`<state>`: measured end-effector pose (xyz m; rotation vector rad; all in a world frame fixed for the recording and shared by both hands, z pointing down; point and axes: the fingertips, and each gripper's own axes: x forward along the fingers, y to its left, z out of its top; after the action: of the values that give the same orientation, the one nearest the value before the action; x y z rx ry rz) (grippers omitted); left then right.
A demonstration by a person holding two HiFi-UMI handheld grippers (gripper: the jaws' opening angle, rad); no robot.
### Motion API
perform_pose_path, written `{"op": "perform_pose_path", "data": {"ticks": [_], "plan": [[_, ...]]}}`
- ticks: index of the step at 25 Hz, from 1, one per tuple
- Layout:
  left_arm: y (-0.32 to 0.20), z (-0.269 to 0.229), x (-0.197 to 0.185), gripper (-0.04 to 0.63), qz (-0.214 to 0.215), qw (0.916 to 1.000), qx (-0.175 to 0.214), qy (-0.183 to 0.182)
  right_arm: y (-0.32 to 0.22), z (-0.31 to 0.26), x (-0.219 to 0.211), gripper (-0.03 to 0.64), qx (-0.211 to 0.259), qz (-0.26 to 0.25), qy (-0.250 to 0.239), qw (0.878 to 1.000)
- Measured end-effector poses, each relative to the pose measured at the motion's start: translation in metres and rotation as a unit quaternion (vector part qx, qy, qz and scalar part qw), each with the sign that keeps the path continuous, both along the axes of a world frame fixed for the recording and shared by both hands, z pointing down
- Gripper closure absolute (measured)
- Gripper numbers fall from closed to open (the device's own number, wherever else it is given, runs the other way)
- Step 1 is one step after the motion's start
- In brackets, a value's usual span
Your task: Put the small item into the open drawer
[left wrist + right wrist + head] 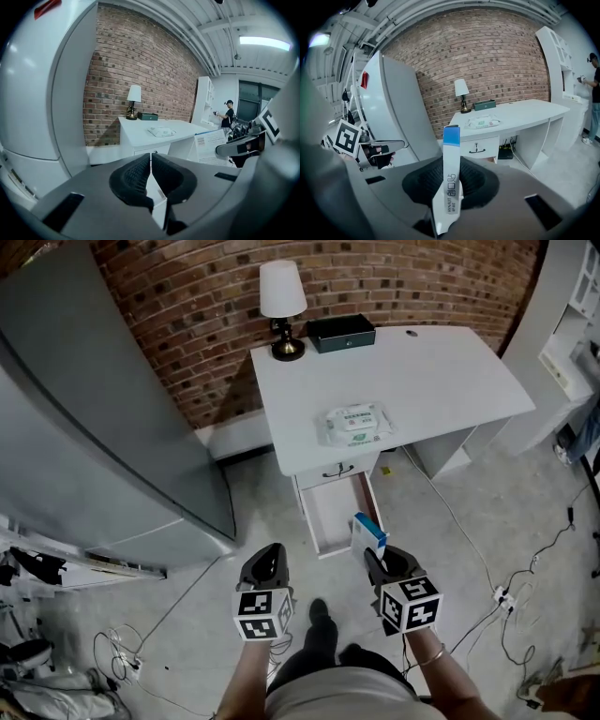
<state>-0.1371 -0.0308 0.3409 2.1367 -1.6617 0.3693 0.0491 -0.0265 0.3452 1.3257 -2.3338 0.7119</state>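
drawer (328, 512) under the white surface (450, 371) is pulled out; only its pale floor shows. on the surface: soft wipes pack (357, 424), dark rectangular box (341, 333), lamp (283, 306) with white shade, all near the brick wall (187, 343).

small item is a thin flat box (451, 173), white card with a blue top end. it stands upright, its lower end pinched in the right tongs (382, 562), ribbed black pads on both faces. in the head view it hangs by the drawer's near right corner, not inside.

left tongs (151, 165) closed together, nothing between them.
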Motion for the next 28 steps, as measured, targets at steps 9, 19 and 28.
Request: {"op": "perform_pose_path", "data": {"ticks": [9,19,28], "plan": [[-0.032,0.017,-0.02,0.566,0.003,0.9999,-0.008,0.007,-0.029,0.016,-0.018,0.529,-0.013,0.01,0.006,1.0],[-0.057,0.054,-0.026,0.566,-0.015,0.9996,-0.022,0.01,-0.059,0.059,-0.013,0.529,-0.041,0.007,0.013,0.999],[-0.084,0.11,-0.009,0.566,-0.017,0.999,-0.04,0.006,-0.089,0.132,-0.006,0.529,-0.072,-0.005,0.018,0.997]]}}
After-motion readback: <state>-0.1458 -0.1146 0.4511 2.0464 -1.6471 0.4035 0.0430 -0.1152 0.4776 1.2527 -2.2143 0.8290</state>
